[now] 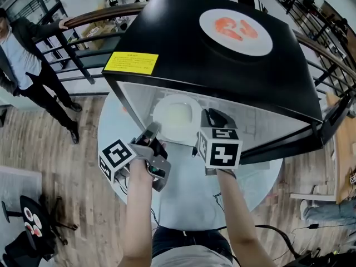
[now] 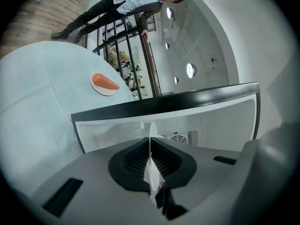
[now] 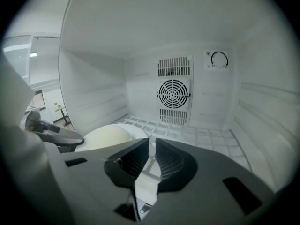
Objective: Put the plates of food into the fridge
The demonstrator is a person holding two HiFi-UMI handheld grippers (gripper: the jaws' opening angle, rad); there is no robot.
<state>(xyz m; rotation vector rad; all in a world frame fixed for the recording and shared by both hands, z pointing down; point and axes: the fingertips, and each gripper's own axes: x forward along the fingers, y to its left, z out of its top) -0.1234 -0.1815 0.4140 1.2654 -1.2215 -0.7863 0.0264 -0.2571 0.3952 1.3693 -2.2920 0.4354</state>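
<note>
A white plate (image 1: 173,115) with a pale mound of food sits inside the open black fridge (image 1: 183,43), on its white wire shelf (image 3: 206,135). My left gripper (image 1: 152,131) is shut on the plate's left rim, which shows edge-on between its pads (image 2: 151,146). My right gripper (image 1: 209,117) is at the plate's right side. Its jaws (image 3: 151,146) stand slightly apart, open, with the white rim in the gap and the pads not pressing on it. The mound (image 3: 107,137) lies to its left. A second plate with orange food (image 1: 236,31) rests on top of the fridge.
The fridge stands on a round pale table (image 1: 114,121). Its back wall carries a fan grille (image 3: 174,93). A plate with an orange piece (image 2: 104,82) lies on a pale surface in the left gripper view. A person (image 1: 28,65) stands by a railing (image 1: 89,21) at the left.
</note>
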